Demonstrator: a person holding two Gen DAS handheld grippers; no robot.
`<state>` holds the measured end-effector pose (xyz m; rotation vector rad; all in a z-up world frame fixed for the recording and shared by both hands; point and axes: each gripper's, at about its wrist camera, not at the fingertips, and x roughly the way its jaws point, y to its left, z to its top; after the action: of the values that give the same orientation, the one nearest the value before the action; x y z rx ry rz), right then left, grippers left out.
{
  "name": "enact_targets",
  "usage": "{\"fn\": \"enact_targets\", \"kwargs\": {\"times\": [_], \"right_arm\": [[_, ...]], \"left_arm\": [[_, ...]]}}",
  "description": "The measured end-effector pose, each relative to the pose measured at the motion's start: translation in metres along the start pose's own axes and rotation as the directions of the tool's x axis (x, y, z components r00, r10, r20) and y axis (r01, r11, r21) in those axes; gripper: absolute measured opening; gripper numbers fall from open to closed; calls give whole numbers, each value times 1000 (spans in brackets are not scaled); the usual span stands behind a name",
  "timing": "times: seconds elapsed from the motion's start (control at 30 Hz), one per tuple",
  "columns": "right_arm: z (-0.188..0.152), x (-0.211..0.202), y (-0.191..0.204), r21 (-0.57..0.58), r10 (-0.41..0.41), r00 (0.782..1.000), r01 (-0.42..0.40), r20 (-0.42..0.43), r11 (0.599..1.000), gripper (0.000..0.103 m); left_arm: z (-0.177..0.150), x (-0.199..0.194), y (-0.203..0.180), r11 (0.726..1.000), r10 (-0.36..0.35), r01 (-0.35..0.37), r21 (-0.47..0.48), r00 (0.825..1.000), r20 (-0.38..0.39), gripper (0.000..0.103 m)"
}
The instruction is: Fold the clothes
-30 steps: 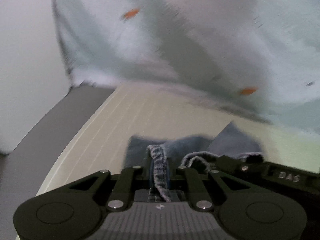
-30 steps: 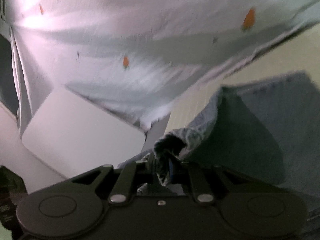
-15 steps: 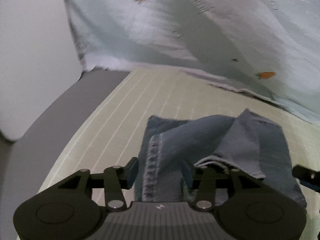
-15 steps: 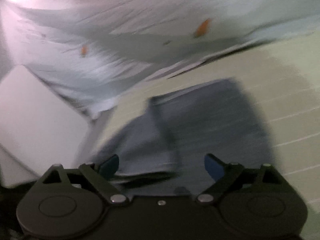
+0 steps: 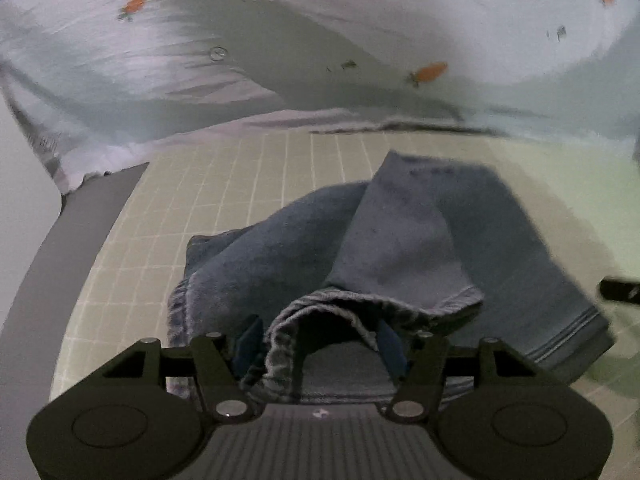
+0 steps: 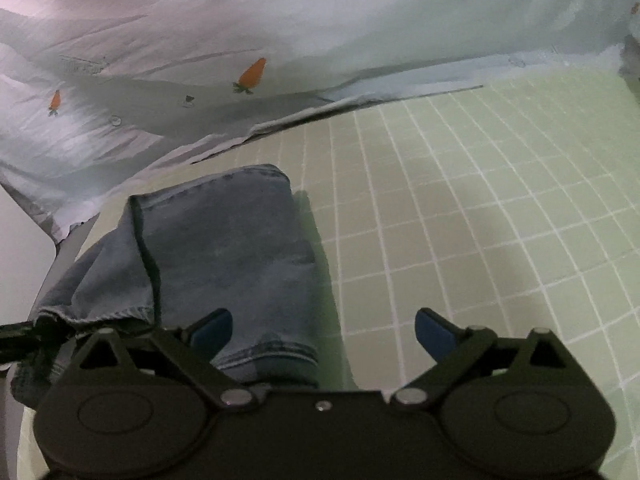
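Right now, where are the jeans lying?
The folded jeans lie on the green grid mat, at its left edge in the right wrist view, just in front of the pale carrot-print cloth.

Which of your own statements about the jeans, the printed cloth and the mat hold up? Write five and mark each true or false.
1. The jeans lie folded on a green grid mat. True.
2. The pale cloth behind them is printed with strawberries. False: carrots.
3. The right hand-held gripper is clamped on the denim. False: its jaws stand wide apart, still opening.
4. Denim bunches between the opening jaws of the left hand-held gripper. True.
5. The mat is plain. False: white grid lines.
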<state>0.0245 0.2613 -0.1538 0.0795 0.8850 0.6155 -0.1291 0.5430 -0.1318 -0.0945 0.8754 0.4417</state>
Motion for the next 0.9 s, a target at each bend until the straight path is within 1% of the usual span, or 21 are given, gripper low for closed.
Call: {"fn": "enact_targets", "kwargs": {"times": [0.03,0.07,0.1,0.17,0.2,0.23,0.3,0.37,0.4,0.43,0.47,0.53,0.57,0.6,0.67,0.7,0.73,0.8,0.83,0.87,0.9], "right_arm": [[0,2,3,-6,1,1000,-1,0,1000,99],[-1,2,4,-14,2,1000,-2,-5,1000,99],[-3,2,4,-23,2,1000,-2,-10,1000,99],[-4,5,6,-25,1,1000,-1,-23,1000,99],[-4,8,7,-19,-1,1000,0,-29,1000,99],[-4,10,7,-15,-1,999,1,-32,1000,99],[-4,11,8,-15,-5,999,5,-36,1000,99],[-3,12,8,-19,-8,999,7,-38,1000,99],[-3,12,9,-23,-7,999,6,-38,1000,99],[-4,12,9,-26,-6,999,5,-38,1000,99],[-4,12,9,-26,-5,999,4,-40,1000,99],[-6,14,8,-25,2,999,-3,-49,1000,99],[-6,16,8,-25,8,999,-9,-54,1000,99],[-7,17,9,-25,16,998,-18,-59,1000,99],[-7,17,14,-43,21,998,-24,-63,999,99],[-8,17,16,-53,23,998,-26,-65,998,99],[-8,16,19,-70,22,998,-27,-64,997,99],[-7,15,22,-99,19,998,-25,-60,995,100],[-7,15,23,-107,15,998,-21,-59,994,100],[-7,17,24,-111,13,998,-20,-60,994,100],[-7,18,25,-115,13,998,-20,-62,993,100]], "left_arm": [[1,2,0,1000,-3,3,1,1000,3,60],[3,4,0,1000,-14,14,-2,1000,4,49],[6,4,0,1000,-28,28,-5,1000,3,32],[9,5,0,999,-50,50,-13,999,2,17],[9,4,1,998,-50,50,-29,999,5,14],[9,2,3,998,-43,44,-54,999,11,13],[9,-10,14,988,-18,22,-156,999,29,10],[8,-30,37,952,-4,26,-305,997,74,10],[7,-39,50,924,-2,37,-381,996,92,10],[3,-44,64,887,5,41,-460,995,99,10],[-2,-47,78,841,14,41,-540,995,97,11],[-19,-41,107,707,46,12,-707,997,64,12],[-27,-36,116,659,51,-3,-752,998,41,16],[-34,-33,123,623,49,-14,-782,999,21,27],[-47,-26,138,547,42,-38,-836,999,-18,29],[-48,-27,139,560,51,-50,-827,998,-26,34],[-44,-30,136,606,69,-62,-793,997,-26,38],[-35,-34,124,720,80,-73,-690,997,-22,56],[-30,-35,117,771,74,-71,-633,997,-21,59],[-25,-36,110,810,63,-63,-583,998,-20,61],[-23,-36,102,837,60,-61,-544,998,-20,63]]}}
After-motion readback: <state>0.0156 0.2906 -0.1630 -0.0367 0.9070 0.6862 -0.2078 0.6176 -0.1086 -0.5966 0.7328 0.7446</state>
